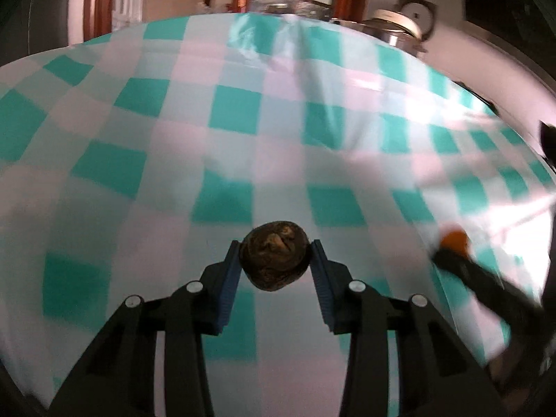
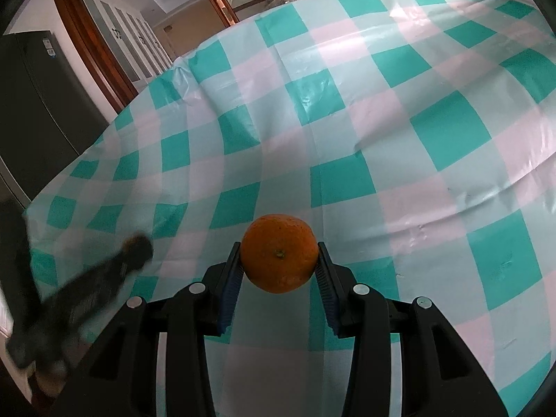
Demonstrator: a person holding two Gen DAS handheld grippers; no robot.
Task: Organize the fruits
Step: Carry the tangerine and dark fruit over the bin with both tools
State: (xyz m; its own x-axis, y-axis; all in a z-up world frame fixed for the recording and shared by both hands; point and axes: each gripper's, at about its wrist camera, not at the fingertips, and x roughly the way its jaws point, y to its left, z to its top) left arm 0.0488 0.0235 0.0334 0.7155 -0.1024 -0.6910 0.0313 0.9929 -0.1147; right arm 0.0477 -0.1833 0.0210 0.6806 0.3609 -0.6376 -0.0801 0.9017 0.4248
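Observation:
My left gripper (image 1: 277, 247) is shut on a dark brown, wrinkled round fruit (image 1: 274, 255), held above the teal, white and pink checked tablecloth (image 1: 215, 132). The blue pads press on both of its sides. My right gripper (image 2: 279, 248) is shut on an orange (image 2: 279, 253), stem end facing the camera, also above the cloth. In the left wrist view the right gripper (image 1: 451, 243) shows blurred at the right edge with the orange (image 1: 453, 238) at its tip. In the right wrist view the left gripper (image 2: 137, 246) is a dark blur at lower left.
A steel pot with a lid (image 1: 396, 27) stands beyond the table's far right edge. Wooden-framed glass doors (image 2: 215, 3) lie behind the table, and a dark cabinet (image 2: 38, 104) stands at the left. The cloth has creases and ripples (image 2: 451, 194).

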